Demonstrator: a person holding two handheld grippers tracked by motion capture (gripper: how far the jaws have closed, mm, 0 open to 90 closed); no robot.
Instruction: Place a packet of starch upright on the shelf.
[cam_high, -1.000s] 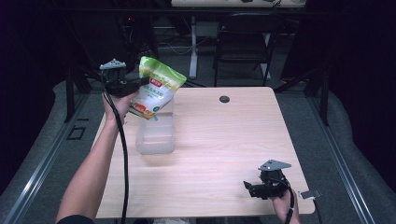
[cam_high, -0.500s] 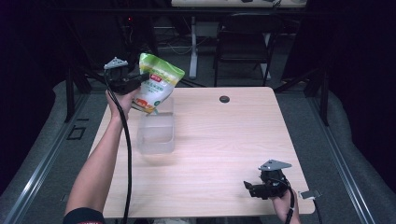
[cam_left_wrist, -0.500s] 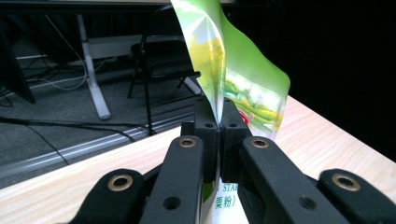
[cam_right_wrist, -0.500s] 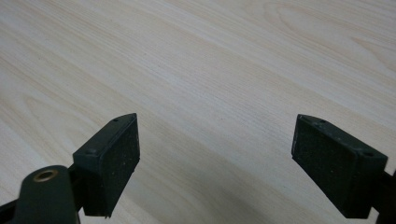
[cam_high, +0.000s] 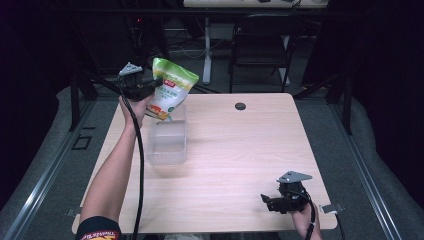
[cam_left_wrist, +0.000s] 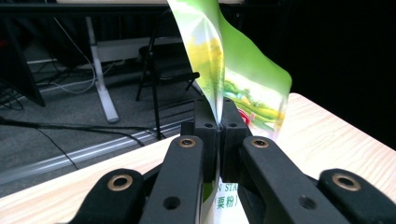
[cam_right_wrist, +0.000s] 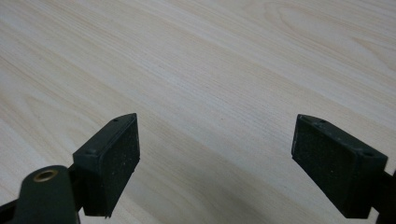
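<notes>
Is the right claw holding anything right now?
No, the right claw is wide open, with bare wooden table showing between its jaws.

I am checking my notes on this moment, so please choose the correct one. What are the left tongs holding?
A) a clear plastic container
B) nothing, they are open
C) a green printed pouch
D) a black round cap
C: the left tongs are shut on the green printed pouch, held tilted above the clear plastic container on the table.
</notes>
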